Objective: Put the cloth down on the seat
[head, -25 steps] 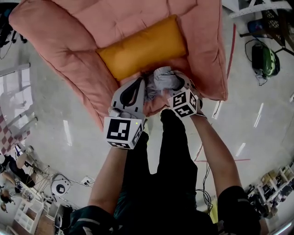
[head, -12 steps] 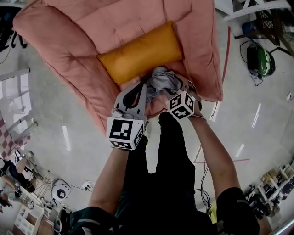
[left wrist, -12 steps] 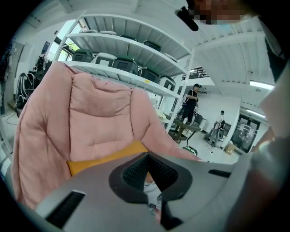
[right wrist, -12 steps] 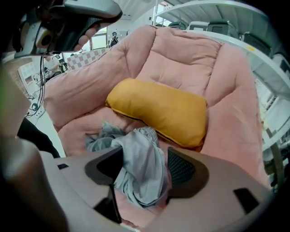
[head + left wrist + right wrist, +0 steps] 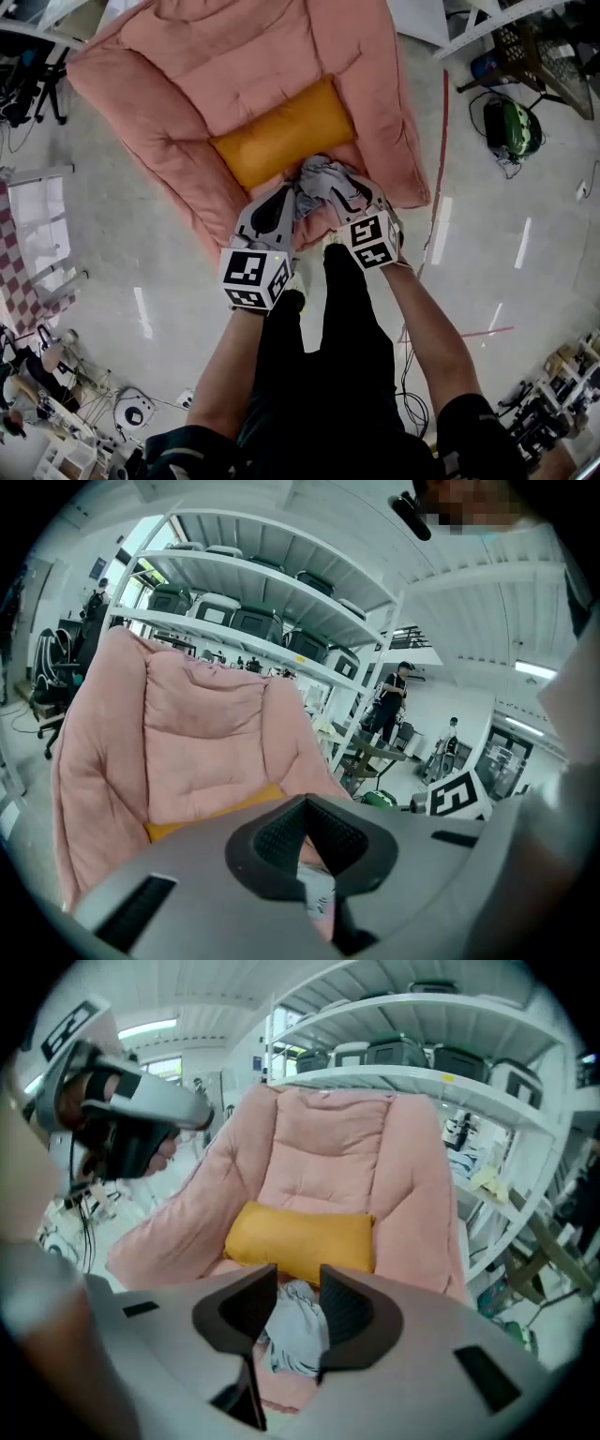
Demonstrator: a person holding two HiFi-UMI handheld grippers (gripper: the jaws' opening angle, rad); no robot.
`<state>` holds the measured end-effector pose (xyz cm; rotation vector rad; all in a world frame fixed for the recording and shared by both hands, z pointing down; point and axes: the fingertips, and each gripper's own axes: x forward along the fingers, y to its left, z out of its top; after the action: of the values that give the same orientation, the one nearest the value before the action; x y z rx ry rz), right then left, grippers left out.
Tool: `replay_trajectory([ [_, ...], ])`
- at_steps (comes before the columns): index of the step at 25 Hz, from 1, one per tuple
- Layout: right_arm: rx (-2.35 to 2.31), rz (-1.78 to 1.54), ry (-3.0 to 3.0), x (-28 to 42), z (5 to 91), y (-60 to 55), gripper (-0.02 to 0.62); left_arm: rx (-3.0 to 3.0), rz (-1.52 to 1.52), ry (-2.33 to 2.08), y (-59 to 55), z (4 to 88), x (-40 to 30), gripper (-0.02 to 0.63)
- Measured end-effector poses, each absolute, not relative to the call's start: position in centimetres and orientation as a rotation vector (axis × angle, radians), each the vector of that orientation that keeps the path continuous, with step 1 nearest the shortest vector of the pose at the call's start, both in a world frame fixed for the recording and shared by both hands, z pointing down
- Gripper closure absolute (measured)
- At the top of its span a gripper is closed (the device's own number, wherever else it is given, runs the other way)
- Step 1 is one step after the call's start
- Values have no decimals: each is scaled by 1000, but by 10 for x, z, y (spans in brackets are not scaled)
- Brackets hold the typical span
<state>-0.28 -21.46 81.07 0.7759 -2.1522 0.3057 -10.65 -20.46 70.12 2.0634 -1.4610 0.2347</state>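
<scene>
A crumpled grey cloth (image 5: 323,178) lies at the front of the pink padded seat (image 5: 234,56), just before a yellow pillow (image 5: 281,136). My left gripper (image 5: 286,197) is at the cloth's left edge. In the left gripper view its jaws (image 5: 304,803) meet at the tips, with a printed scrap of the cloth (image 5: 316,894) pinched lower down. My right gripper (image 5: 342,192) is at the cloth's right side. Its jaws (image 5: 298,1274) stand apart and are closing, with the cloth (image 5: 295,1335) showing in the gap and no pad pressing on it.
The seat's padded arms (image 5: 159,122) rise on both sides. On the floor to the right lie a green device (image 5: 511,127), cables and a red line (image 5: 439,159). Metal shelves with crates (image 5: 422,1054) stand behind the seat. The person's black-clad legs (image 5: 328,356) are close to the seat's front edge.
The seat and pillow have slid up and grown smaller in the head view. Both grippers stay at the seat's front edge, with the cloth spread a little lower between them.
</scene>
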Motion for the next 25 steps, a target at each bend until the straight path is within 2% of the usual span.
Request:
replay_trajectory([
  [7, 1056, 506, -2317, 5, 684, -222, 551, 2098, 187, -1427, -196, 624, -94, 601],
  [14, 1216, 491, -2415, 20, 573, -207, 571, 2141, 158, -1429, -177, 543, -85, 601],
  [25, 1305, 384, -2535, 22, 451, -186, 580, 2214, 157, -1538, -162, 426, -107, 601],
])
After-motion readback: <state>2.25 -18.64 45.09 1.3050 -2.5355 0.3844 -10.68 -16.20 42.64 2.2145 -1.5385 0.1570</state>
